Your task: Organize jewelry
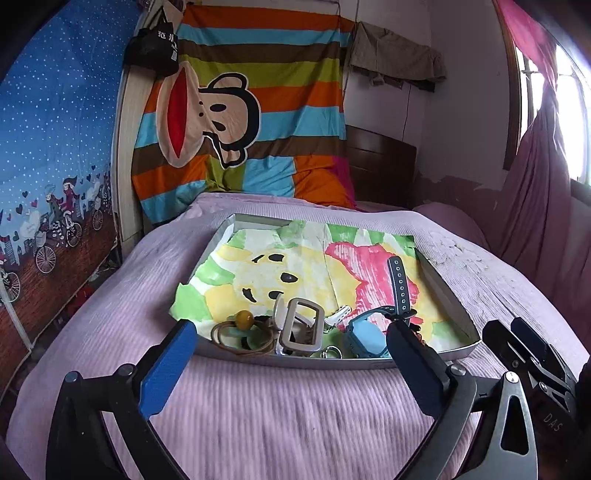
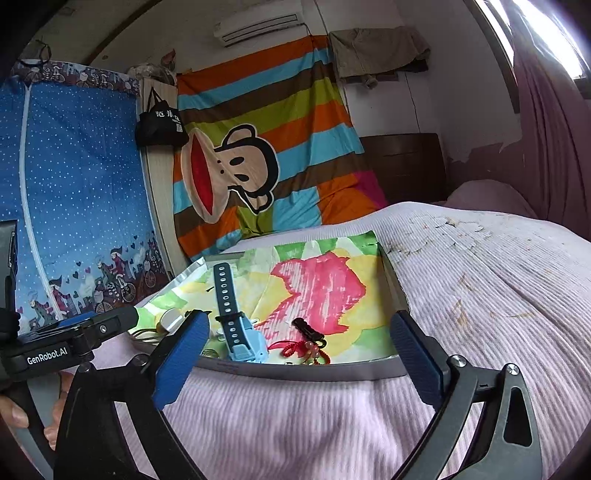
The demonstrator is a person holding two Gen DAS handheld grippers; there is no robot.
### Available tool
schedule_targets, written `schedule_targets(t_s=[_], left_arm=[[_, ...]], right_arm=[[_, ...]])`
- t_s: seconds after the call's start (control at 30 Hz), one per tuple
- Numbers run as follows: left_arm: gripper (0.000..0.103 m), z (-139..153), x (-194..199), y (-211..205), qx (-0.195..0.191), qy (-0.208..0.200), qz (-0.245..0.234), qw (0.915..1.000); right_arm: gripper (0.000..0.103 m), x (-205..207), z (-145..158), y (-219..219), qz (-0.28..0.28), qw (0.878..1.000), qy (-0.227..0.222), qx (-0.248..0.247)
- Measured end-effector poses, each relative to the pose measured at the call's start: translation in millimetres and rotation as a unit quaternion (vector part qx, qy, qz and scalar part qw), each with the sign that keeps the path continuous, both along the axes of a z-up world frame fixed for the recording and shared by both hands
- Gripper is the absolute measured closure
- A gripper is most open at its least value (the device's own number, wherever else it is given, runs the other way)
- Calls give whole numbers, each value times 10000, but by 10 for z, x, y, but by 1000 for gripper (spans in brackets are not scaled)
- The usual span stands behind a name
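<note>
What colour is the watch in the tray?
The watch has a light blue body with a dark blue-grey strap; the right wrist view shows it best.

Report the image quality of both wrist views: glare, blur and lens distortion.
Left wrist view: the window at the right edge is blown out white; fisheye bends the tray rim; the bedspread near the lens is smeared. Right wrist view: glare only in the top right corner at the window; the blue watch is fairly sharp; edges curve strongly and darken at the corners.
</note>
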State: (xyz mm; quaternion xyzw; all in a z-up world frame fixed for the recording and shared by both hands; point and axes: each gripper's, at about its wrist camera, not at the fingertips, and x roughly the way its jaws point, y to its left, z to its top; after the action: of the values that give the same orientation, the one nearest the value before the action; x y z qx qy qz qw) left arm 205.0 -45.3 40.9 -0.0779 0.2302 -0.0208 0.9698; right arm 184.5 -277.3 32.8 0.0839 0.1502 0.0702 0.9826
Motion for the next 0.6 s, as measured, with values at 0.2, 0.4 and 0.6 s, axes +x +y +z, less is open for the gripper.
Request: schedule_targets(t_s=[0.2, 0.4, 0.6], left_arm=[[0, 47, -304, 136, 34, -219, 81, 9997], [0, 78, -599, 249, 111, -414, 131, 9990], [0, 12, -874, 335, 148, -502, 187, 9985]], right_arm=[[1, -378, 35, 109, 60, 9999, -114, -22], [1, -712, 21, 131, 25, 10000, -74, -18], [1, -958, -9, 144, 12, 10000, -64, -47]])
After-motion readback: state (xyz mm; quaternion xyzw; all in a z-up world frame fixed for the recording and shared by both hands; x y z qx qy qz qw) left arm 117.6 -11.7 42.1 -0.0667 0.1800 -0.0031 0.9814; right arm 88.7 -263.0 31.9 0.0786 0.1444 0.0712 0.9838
